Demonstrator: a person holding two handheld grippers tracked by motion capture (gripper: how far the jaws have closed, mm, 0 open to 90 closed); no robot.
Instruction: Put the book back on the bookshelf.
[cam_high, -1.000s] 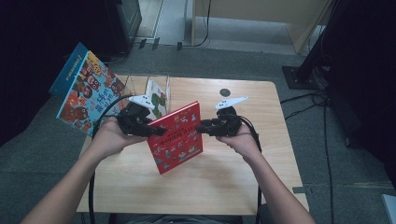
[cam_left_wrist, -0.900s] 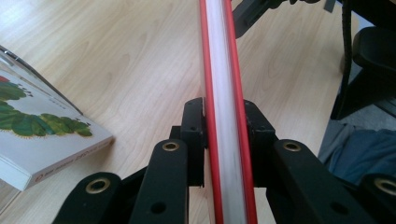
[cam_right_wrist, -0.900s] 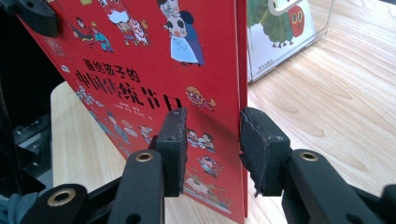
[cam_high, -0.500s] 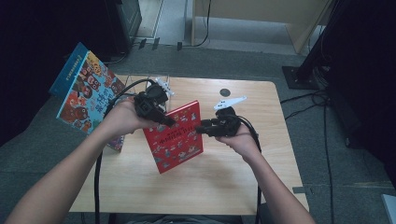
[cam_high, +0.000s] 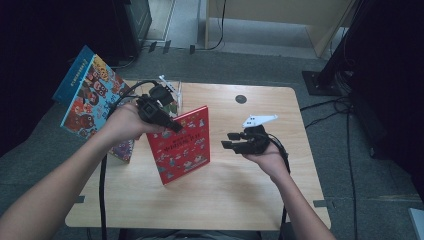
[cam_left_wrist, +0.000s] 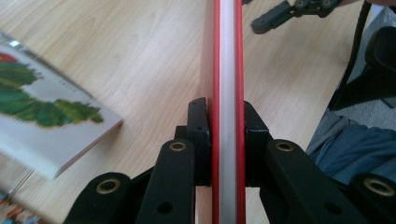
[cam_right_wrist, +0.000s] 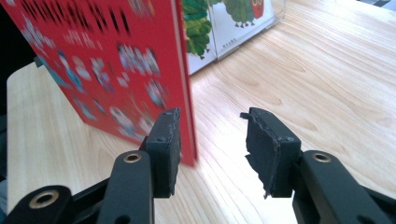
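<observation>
Book (cam_high: 182, 145) looks stiff, thin and light; left claw (cam_left_wrist: 227, 135) clamps its top edge, right claw (cam_right_wrist: 212, 140), just widened, holds nothing.

Book (cam_high: 182, 145) stands tilted on table (cam_high: 240, 195), mid-left, its top edge between left gripper (cam_high: 172, 126) jaws. Right gripper (cam_high: 229, 141) just right of book, apart from it. Holder (cam_high: 176, 95) w/ more books behind; another book (cam_high: 85, 97) at table's left edge.
</observation>
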